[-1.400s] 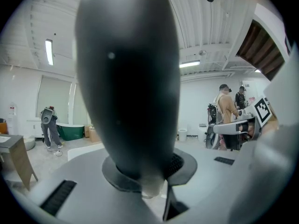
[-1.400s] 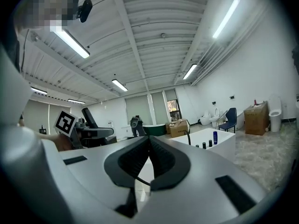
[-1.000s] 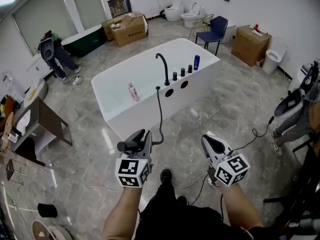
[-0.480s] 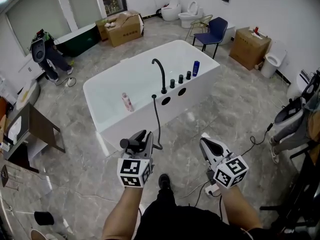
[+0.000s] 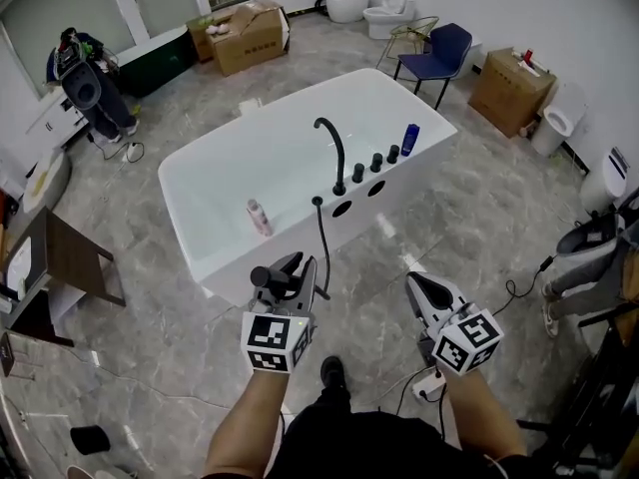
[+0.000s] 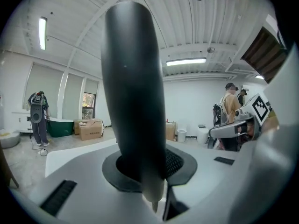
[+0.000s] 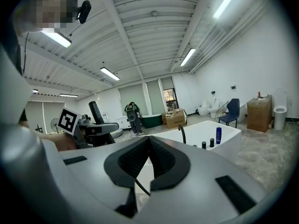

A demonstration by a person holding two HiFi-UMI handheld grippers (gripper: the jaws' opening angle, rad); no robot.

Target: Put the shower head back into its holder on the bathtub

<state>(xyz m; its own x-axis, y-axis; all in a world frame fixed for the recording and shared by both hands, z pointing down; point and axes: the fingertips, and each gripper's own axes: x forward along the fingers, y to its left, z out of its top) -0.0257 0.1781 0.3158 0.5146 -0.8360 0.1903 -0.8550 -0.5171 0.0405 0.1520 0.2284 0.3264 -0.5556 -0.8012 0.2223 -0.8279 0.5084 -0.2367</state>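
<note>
The white bathtub (image 5: 230,168) stands ahead of me, with a black curved faucet (image 5: 330,148) and black knobs (image 5: 375,162) on its near rim. A black hose (image 5: 322,242) runs from the rim down to the black shower head (image 5: 268,275). My left gripper (image 5: 296,269) is shut on that shower head; in the left gripper view the shower head's handle (image 6: 133,92) stands upright between the pads (image 6: 175,162). To the right, my right gripper (image 5: 415,281) is shut and empty, level with the left one. Its closed pads (image 7: 161,160) face the tub (image 7: 219,136).
A blue bottle (image 5: 410,139) stands on the tub rim and a pink bottle (image 5: 259,218) lies inside. Cardboard boxes (image 5: 245,34), a blue chair (image 5: 442,50), toilets (image 5: 390,10) and a wooden table (image 5: 70,262) ring the room. Cables (image 5: 519,277) trail on the floor at right.
Both grippers have moved forward toward the tub, which now sits nearer in the head view. The left grip on the shower head and the shut right jaws are unchanged.
</note>
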